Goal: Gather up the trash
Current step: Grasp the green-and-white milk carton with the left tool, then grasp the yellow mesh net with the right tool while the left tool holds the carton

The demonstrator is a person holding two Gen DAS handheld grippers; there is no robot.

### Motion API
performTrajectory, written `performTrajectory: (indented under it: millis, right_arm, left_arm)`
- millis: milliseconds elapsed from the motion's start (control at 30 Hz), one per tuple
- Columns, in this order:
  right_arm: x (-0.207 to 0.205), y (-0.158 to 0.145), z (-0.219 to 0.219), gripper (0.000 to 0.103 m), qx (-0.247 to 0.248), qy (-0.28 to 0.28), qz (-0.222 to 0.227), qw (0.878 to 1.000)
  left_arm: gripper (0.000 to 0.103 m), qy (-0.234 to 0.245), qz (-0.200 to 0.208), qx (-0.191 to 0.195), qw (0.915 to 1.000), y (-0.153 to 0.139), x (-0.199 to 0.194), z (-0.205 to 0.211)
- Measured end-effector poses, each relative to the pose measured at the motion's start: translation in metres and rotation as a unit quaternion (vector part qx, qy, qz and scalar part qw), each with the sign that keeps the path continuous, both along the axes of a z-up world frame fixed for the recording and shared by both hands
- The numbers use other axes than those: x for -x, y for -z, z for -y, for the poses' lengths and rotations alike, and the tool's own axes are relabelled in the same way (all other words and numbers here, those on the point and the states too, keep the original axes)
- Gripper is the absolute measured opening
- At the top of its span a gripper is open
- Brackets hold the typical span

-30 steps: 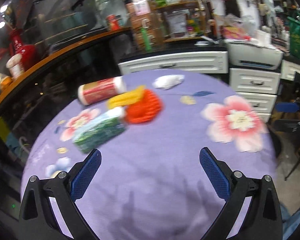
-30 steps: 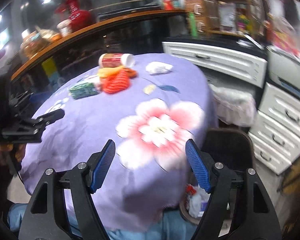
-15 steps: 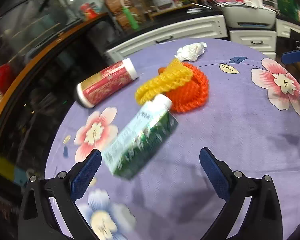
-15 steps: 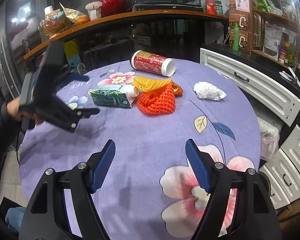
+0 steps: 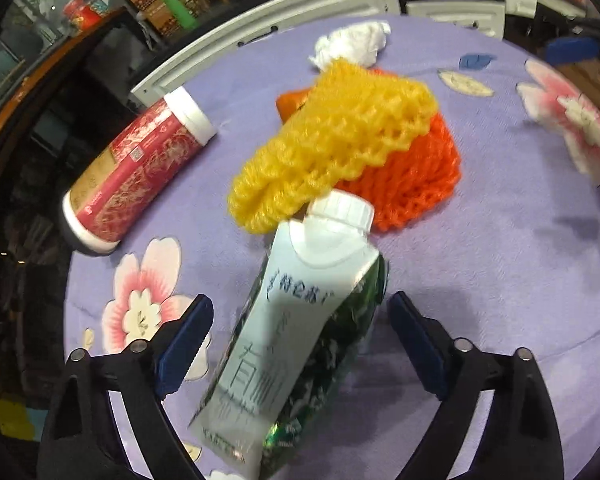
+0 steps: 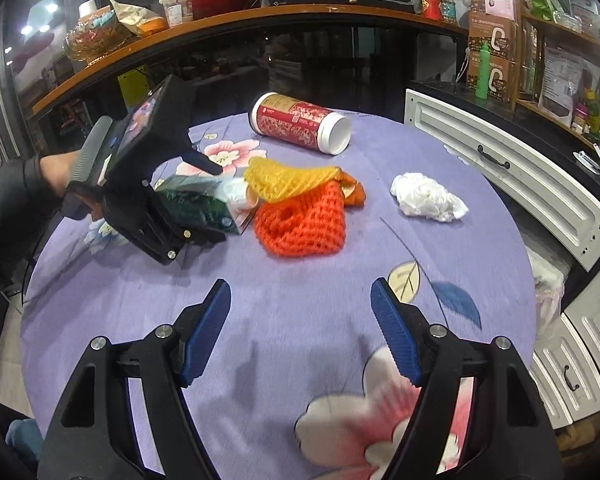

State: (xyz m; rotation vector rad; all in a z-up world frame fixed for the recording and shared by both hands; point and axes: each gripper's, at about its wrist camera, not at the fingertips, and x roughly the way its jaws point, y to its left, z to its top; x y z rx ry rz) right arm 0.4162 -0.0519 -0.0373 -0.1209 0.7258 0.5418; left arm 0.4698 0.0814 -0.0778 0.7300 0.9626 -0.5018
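Note:
A green and white drink carton (image 5: 300,344) with a white cap lies on the purple flowered tablecloth (image 5: 480,280). My left gripper (image 5: 300,320) is open with its fingers on either side of the carton, apart from it. The carton also shows in the right wrist view (image 6: 204,204), partly behind the left gripper body (image 6: 148,184). A yellow foam net (image 5: 332,140) lies over an orange foam net (image 5: 416,176) just beyond. A red canister (image 5: 136,168) lies on its side at left. A crumpled white tissue (image 5: 352,44) lies farther back. My right gripper (image 6: 300,320) is open and empty above the cloth.
White drawer cabinets (image 6: 512,176) stand close behind the table at the right. A curved wooden counter (image 6: 220,20) with a red vase and jars runs behind. A bin with a plastic bag (image 6: 548,288) sits beside the table's right edge.
My left gripper has moved forward and down so the carton now lies between its open fingers. My right gripper has swung left and forward over the table toward the trash pile.

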Motion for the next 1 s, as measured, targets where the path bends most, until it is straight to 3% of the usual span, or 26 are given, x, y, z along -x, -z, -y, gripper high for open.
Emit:
performTrajectory:
  millis: [100,300,400,633,800,1000]
  right_arm:
    - [-0.010,0.003,-0.003,0.073,-0.004,-0.002,-0.006,1.000]
    - [-0.018,0.002,-0.008,0.073,-0.009,-0.007,-0.003,1.000]
    - [-0.022,-0.004,-0.014,0.073,-0.007,-0.016,0.005,1.000]
    - [-0.030,-0.017,-0.042,0.073,0.013,-0.067,0.028,0.997]
    - [-0.040,-0.015,-0.076,0.073,0.045,-0.099,0.035,0.993]
    - [-0.056,-0.002,-0.113,0.073,0.110,-0.110,0.048,0.987]
  left_arm:
    - [0.070,0.003,-0.011,0.017,0.9998,-0.002,0.000,-0.004]
    - [0.058,0.005,0.007,0.012,0.9999,-0.001,0.014,0.000]
    - [0.056,0.002,0.016,0.014,0.9998,-0.002,0.021,0.002]
    - [0.055,-0.033,0.040,0.073,0.9960,-0.022,0.050,-0.013]
    - [0.055,-0.075,0.082,0.105,0.9883,-0.039,0.072,-0.030]
    - [0.055,-0.134,0.112,0.155,0.9723,-0.055,0.079,-0.050]
